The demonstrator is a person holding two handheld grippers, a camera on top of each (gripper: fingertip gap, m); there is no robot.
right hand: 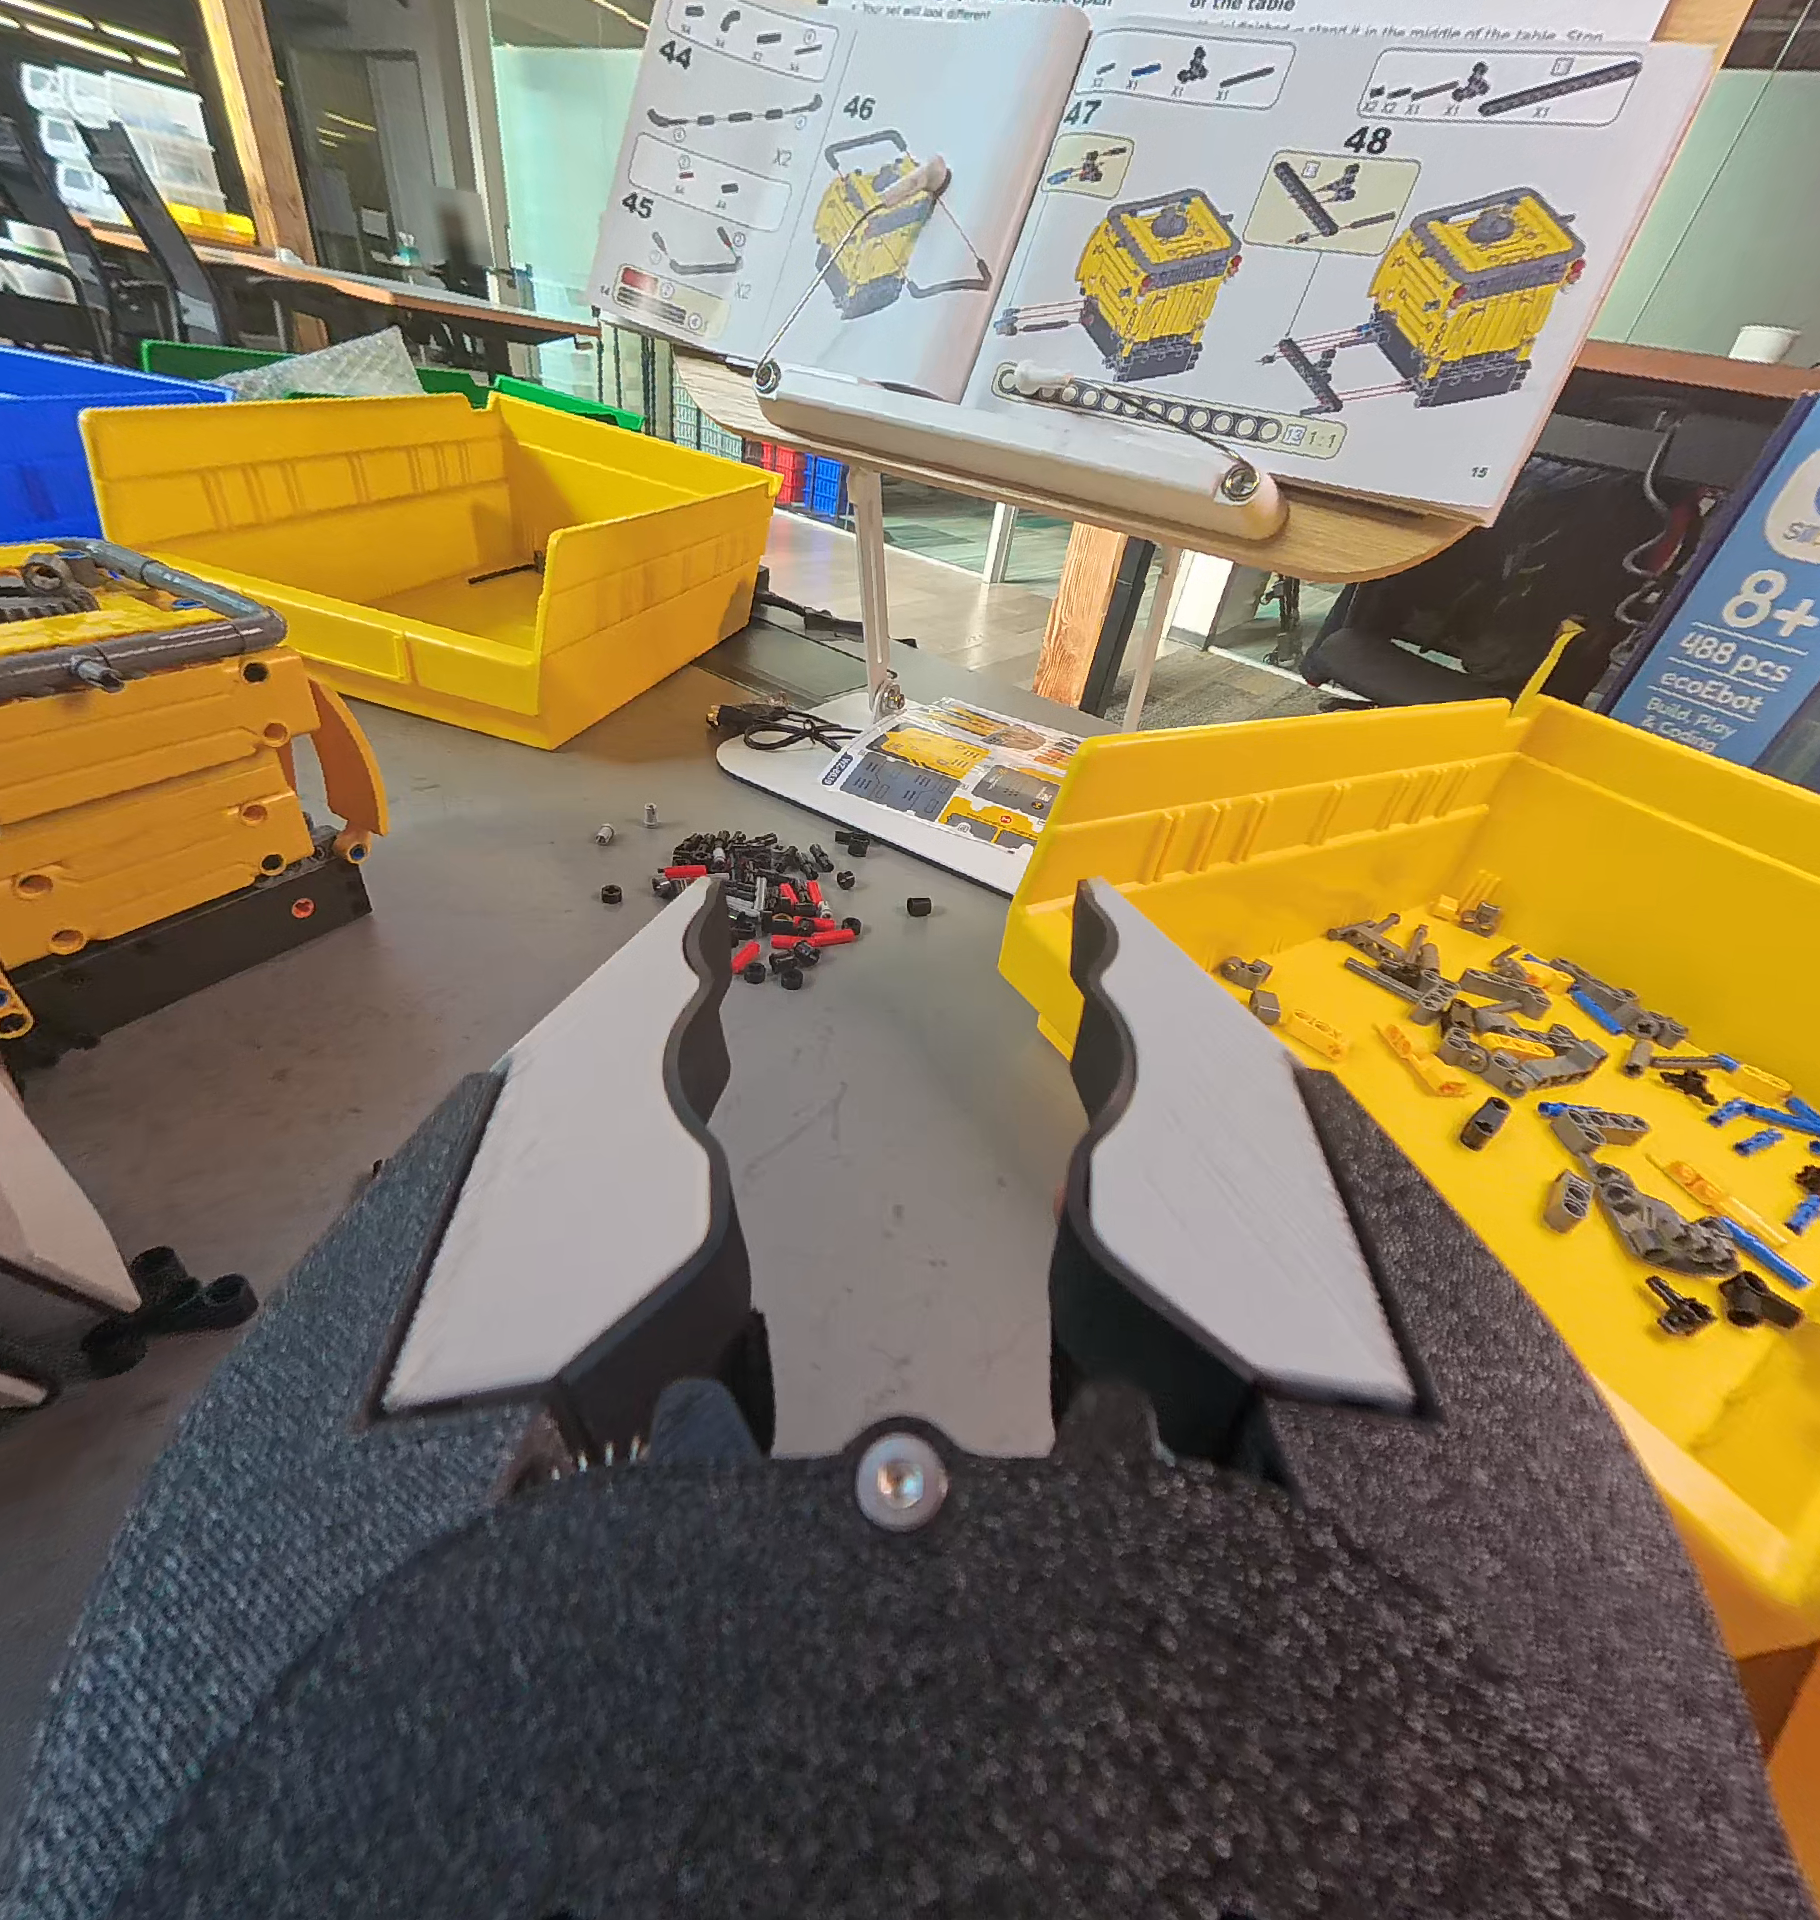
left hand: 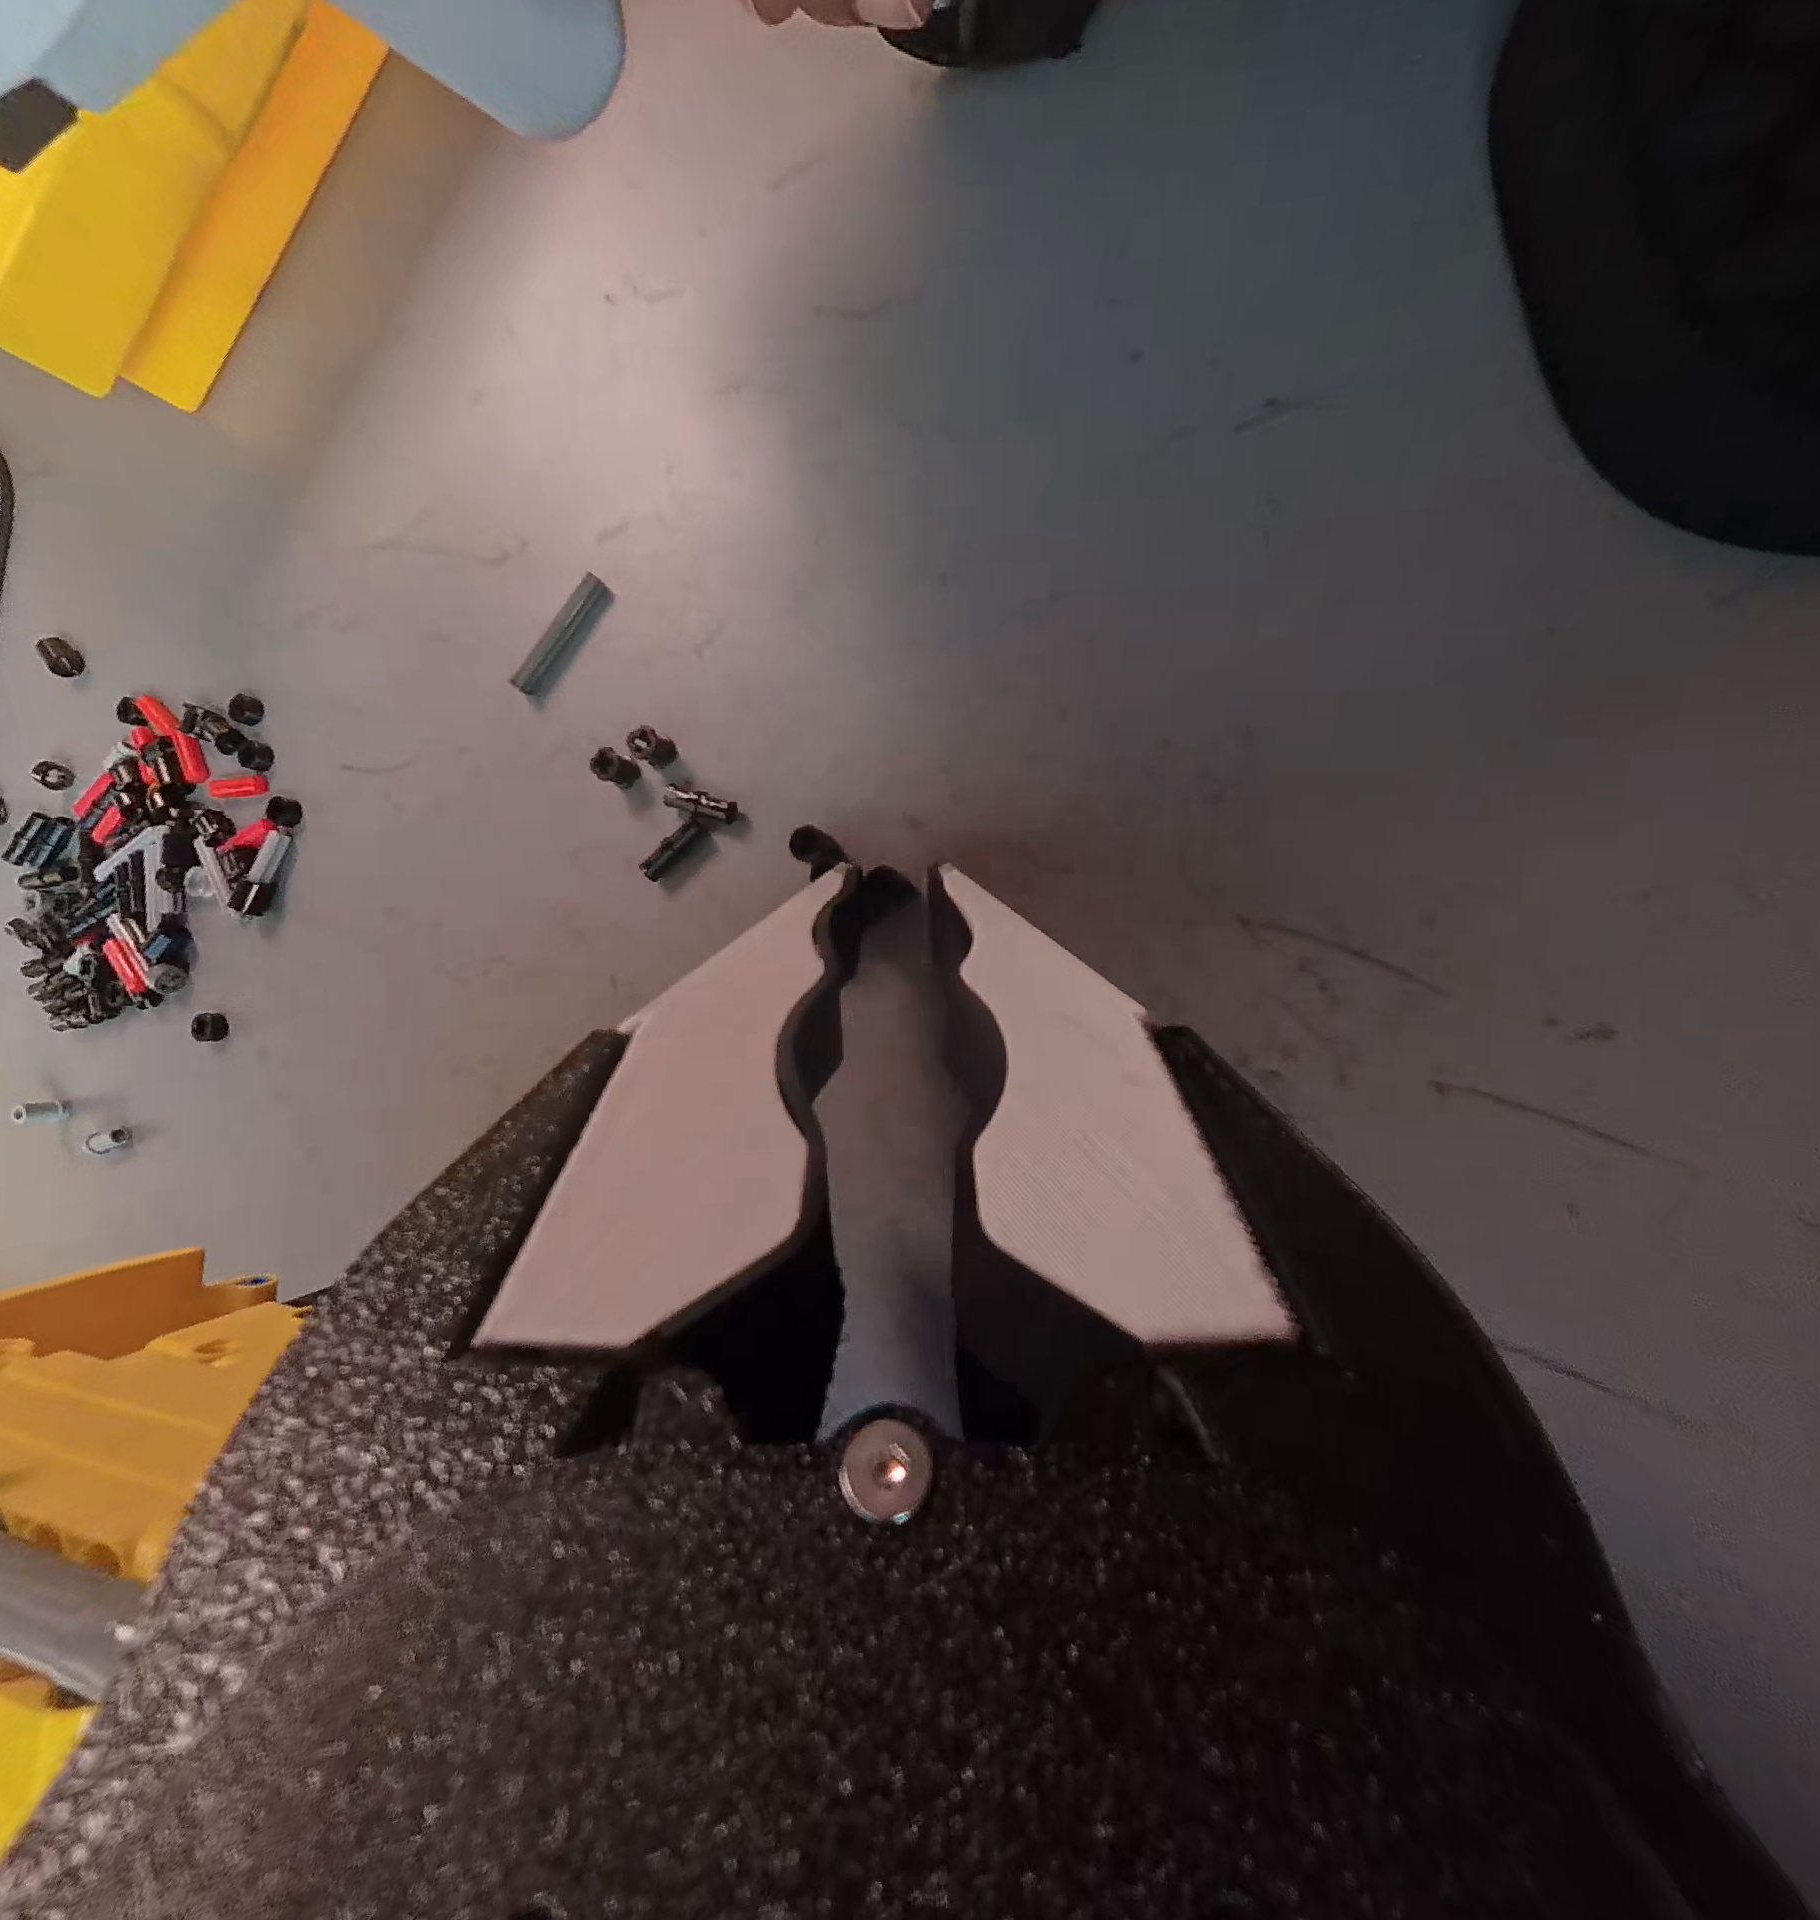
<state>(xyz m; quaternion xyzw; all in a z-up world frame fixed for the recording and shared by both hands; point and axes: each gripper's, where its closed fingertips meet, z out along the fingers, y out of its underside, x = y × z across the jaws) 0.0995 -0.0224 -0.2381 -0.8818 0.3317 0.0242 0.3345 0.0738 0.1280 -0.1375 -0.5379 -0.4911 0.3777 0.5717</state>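
- Left wrist view: the left gripper [left hand: 890, 883] is low over the grey table [left hand: 1093, 520], jaws narrow around a small black piece [left hand: 878, 885]. I cannot tell whether it is pinched. A pile of pins [left hand: 137, 862] lies at centre left.
- Right wrist view: the right gripper [right hand: 901, 914] is spread wide and empty. Only this view shows the parts bin [right hand: 1041, 862] at right, the yellow model [right hand: 137, 790] at left and the booklet [right hand: 1145, 208] at top.

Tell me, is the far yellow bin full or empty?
Nearly empty: the far yellow bin shows a bare floor with only one thin black rod inside.
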